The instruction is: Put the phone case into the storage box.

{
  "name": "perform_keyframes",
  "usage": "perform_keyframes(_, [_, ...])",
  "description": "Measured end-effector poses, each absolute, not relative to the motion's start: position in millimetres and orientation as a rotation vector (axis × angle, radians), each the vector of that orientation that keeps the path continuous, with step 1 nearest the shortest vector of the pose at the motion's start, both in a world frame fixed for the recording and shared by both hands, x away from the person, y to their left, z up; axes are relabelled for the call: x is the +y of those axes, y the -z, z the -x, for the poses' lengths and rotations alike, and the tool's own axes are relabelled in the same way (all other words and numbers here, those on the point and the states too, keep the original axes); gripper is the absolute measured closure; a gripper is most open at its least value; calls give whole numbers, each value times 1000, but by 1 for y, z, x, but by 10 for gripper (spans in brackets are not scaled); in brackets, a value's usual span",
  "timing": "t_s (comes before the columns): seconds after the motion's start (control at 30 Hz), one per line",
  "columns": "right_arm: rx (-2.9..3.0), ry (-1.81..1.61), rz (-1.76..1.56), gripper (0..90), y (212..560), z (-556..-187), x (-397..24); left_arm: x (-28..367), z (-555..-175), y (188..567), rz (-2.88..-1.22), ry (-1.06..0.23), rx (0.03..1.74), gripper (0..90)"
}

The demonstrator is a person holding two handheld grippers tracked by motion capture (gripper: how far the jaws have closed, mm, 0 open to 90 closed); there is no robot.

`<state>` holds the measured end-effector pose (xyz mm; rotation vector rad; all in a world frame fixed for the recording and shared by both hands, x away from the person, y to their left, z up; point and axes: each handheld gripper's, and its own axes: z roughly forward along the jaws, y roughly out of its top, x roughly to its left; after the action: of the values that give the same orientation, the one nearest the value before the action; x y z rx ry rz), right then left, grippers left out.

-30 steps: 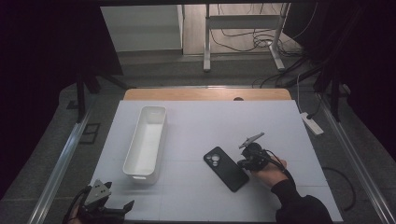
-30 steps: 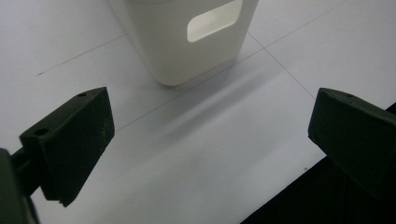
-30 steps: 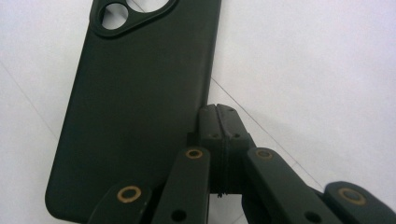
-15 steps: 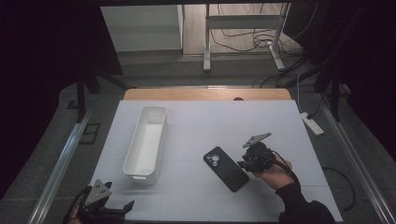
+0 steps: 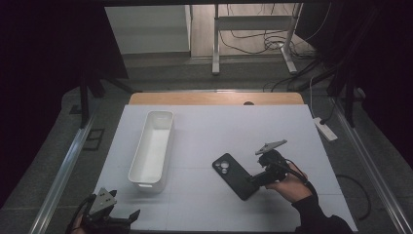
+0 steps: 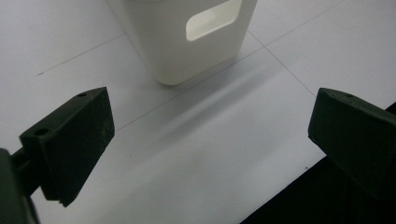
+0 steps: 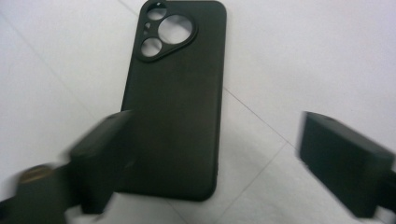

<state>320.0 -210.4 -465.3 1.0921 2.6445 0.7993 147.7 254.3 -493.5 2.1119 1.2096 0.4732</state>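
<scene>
I can read no brand, label or writing on anything here. The white table (image 5: 204, 131) is the largest thing I see, its near edge just under my left gripper (image 5: 104, 214). Next is the long white bin (image 5: 152, 148), standing left of centre with a handle cut-out in the short end wall that faces my left gripper's camera (image 6: 210, 21). The black phone case (image 5: 236, 175) lies flat on the table right of centre, back up, matte, with three round camera cut-outs grouped at its far corner (image 7: 161, 30). My right gripper (image 5: 253, 179) sits at the case's near end; its jaws have just been opening and now stand spread, released, with the case's near end lying between them in the right gripper view (image 7: 205, 158). A second ago that gripper sat lower against the case; the case itself lies where it did. My left gripper's jaws stand wide apart over bare table (image 6: 210, 140), gripping nothing.
</scene>
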Motion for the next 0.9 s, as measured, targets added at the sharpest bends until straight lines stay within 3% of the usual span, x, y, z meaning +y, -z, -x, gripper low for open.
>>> perform_keyframes(0.07, [2627,-799,-1116,1,466,-321,-210,254,-148,494,-2112,-474,1210,11])
perform_keyframes(0.9, [2677,-792,-1086,0,479,-318,-169,253,-148,494,-2124,-477,1206,11])
